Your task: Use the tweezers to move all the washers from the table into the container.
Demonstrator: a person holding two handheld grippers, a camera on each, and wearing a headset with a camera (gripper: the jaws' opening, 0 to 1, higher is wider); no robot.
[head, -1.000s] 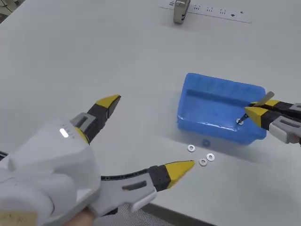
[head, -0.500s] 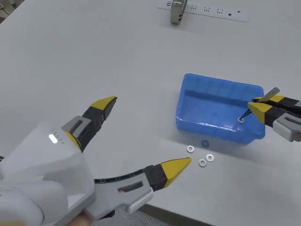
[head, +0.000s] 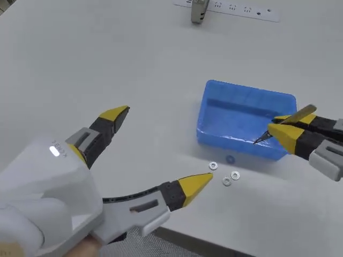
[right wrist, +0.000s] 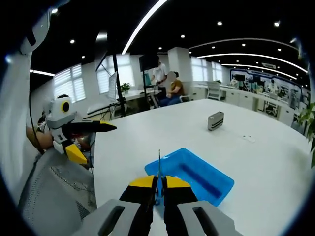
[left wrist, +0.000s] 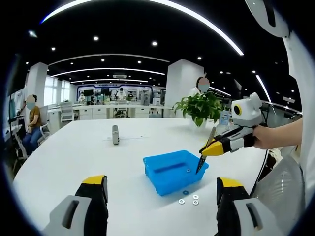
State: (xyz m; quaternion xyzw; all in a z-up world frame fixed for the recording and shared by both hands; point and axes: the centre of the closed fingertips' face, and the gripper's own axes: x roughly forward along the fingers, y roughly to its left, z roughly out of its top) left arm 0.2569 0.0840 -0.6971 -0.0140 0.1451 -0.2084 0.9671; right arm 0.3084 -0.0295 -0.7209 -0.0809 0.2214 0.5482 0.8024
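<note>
The washers point(head: 235, 174) lie on the table point(head: 96, 59) just beside the front wall of the blue container point(head: 244, 92), close together but not touching. The one nearest the wall looks bluish. They are thin, flat metal rings, so I judge them light, stiff and slippery. The tweezers point(head: 263, 137) should probably take one by its rim, with one point through the hole. The right gripper point(head: 278, 127) has its jaws pressed together on the tweezers, whose tip hangs over the container's front part; whether it carries a washer I cannot tell. The left gripper point(head: 167, 144) is spread wide and holds nothing.
</note>
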